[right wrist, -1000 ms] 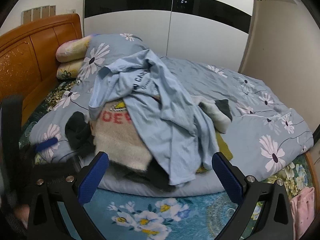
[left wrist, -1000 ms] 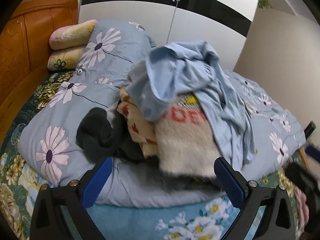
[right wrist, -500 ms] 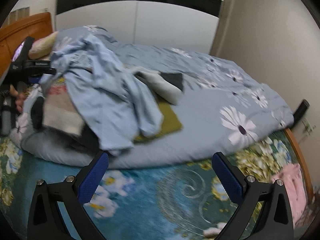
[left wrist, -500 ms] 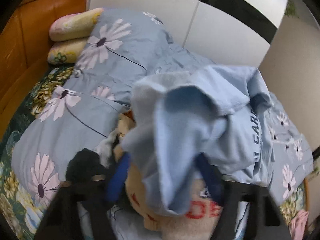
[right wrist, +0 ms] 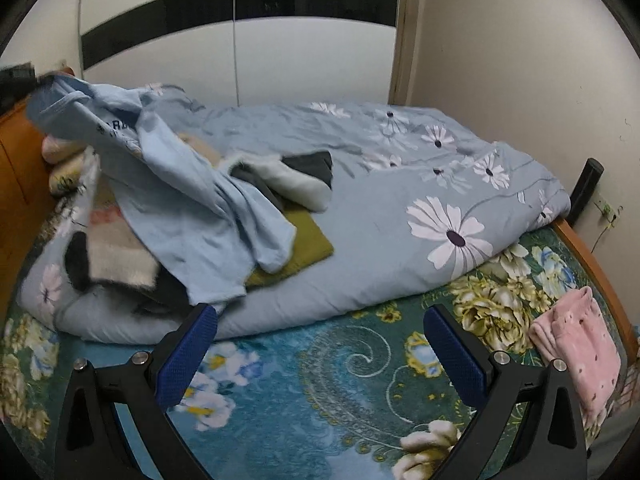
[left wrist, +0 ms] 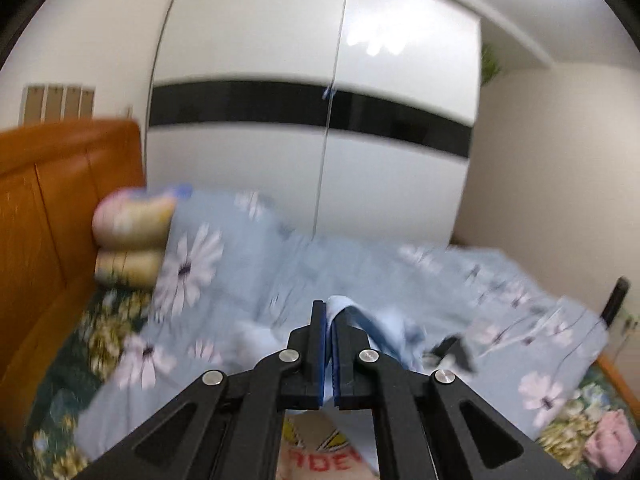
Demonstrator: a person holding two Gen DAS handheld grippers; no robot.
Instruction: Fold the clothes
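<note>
My left gripper (left wrist: 329, 312) is shut on a fold of the light blue shirt (left wrist: 362, 320) and holds it up above the bed. In the right wrist view the same shirt (right wrist: 188, 196) hangs from the upper left down over a pile of clothes: a cream fuzzy sweater with red letters (right wrist: 120, 256), dark garments (right wrist: 308, 164) and an olive folded piece (right wrist: 304, 248). The left gripper itself is only a dark blur at the far left edge of that view. My right gripper (right wrist: 320, 344) is open and empty, low over the bedsheet in front of the pile.
A blue floral duvet (right wrist: 440, 184) covers the back of the bed. The green floral sheet (right wrist: 340, 380) lies in front. A pink cloth (right wrist: 576, 344) sits at the right edge. Wooden headboard (left wrist: 44, 216) and pillows (left wrist: 132, 240) are left; a white wardrobe (left wrist: 320, 160) stands behind.
My left gripper closed on the blue shirt and lifted it off the pile. My right gripper swung to the right, away from the pile, and stayed open.
</note>
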